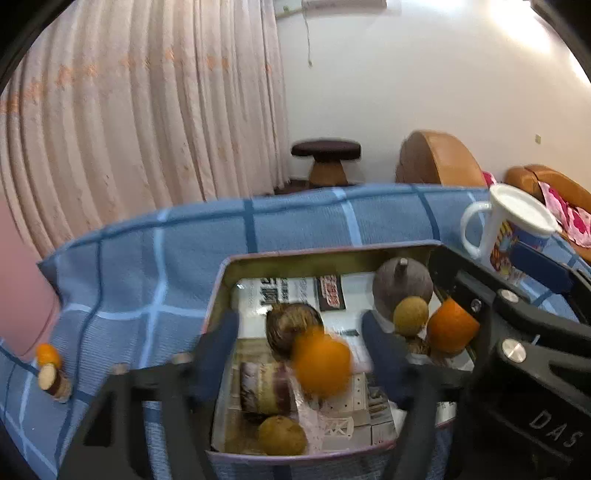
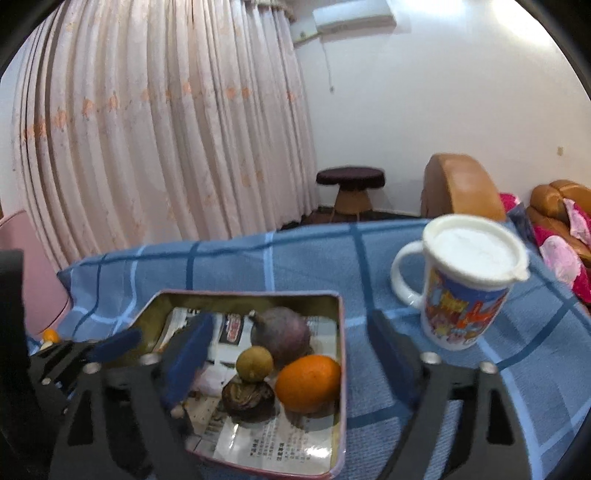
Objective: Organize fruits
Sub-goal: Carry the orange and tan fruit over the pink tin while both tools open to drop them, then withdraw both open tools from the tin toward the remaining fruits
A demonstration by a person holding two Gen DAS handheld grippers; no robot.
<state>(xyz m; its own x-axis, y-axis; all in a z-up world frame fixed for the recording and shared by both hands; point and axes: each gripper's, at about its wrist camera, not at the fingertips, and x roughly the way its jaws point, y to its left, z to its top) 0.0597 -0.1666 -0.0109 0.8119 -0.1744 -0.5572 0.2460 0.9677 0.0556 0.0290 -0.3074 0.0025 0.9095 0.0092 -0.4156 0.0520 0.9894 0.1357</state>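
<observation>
Left wrist: left claw [image 1: 301,339] spread wide over the paper-lined tin [image 1: 332,254], blurred orange [image 1: 321,365] between its fingers untouched; right wrist: right claw [image 2: 291,350] wide apart above tin's right rim, smooth orange [image 2: 308,384] inside beside purple fruit [image 2: 280,336].

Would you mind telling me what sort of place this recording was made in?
Most likely a home living room. Long pleated curtains cover the window wall, a brown leather sofa and a small round stool stand behind the table, and an air conditioner is mounted high on the wall.
</observation>
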